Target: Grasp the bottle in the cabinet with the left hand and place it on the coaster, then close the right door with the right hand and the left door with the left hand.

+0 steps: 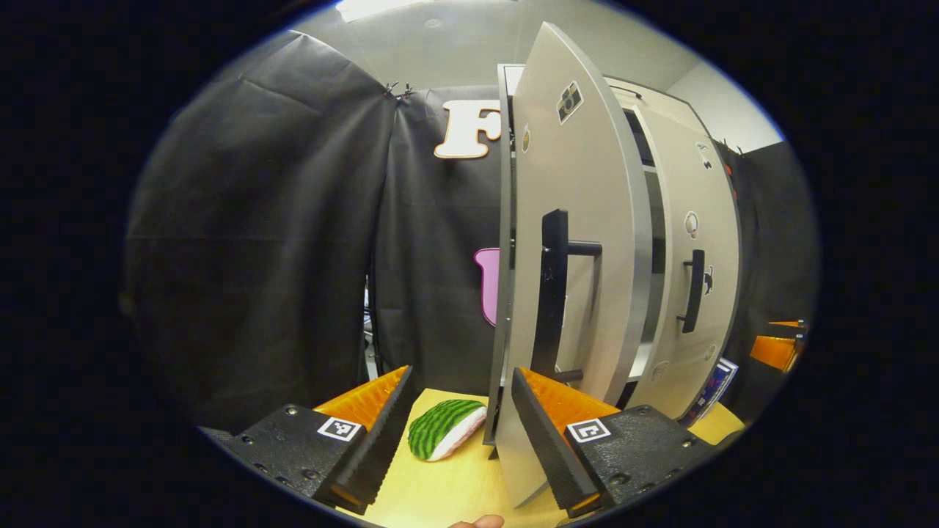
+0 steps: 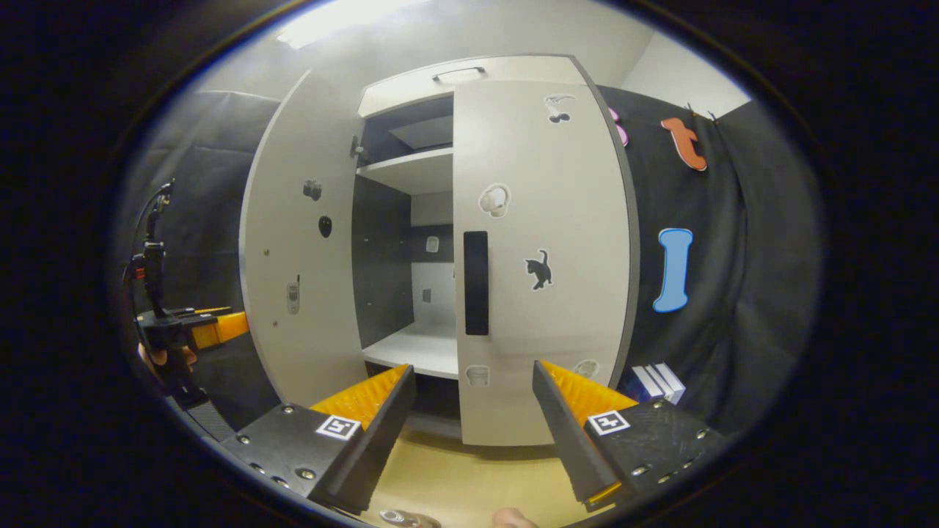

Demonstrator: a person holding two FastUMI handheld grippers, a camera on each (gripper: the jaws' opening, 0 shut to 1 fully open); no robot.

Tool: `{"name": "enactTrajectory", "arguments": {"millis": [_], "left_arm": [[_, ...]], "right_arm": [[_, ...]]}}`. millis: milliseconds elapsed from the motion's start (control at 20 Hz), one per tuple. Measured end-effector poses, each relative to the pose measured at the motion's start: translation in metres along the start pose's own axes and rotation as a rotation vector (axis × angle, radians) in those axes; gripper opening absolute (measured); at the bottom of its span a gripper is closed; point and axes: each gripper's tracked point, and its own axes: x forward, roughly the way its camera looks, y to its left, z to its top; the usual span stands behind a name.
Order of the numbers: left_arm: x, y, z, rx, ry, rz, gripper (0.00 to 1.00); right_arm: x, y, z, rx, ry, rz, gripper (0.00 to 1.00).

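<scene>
A: Step in hand, I'd judge: closing the left door. The cabinet has the right door looking shut or nearly so; the left one stands wide open.

B: Left gripper?

A: Jaws spread wide, holding nothing. It sits just in front of the left door's outer face, near the door's bottom edge. To do it well: lay a finger flat on the panel beside the black bar handle, push in an arc toward the cabinet, don't hook the handle.

B: Right gripper?

A: Also wide open, empty, hanging in front of the cabinet, facing the gap between the doors.

B: Bottle?

A: Cabinet shelves look bare. A shiny bit at the bottom edge of the right gripper view may be it; too small to tell. Coaster I can't make out.

B: Other stuff?

A: Watermelon-slice toy on the wooden table, just left of the open door.
</scene>
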Motion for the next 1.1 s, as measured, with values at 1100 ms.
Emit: {"name": "enactTrajectory", "arguments": {"millis": [1100], "left_arm": [[0.030,-0.153,0.003,-0.043,0.015,-0.349,0.87]], "right_arm": [[-0.021,-0.066,-0.006,0.035,-0.004,-0.151,0.97]]}}
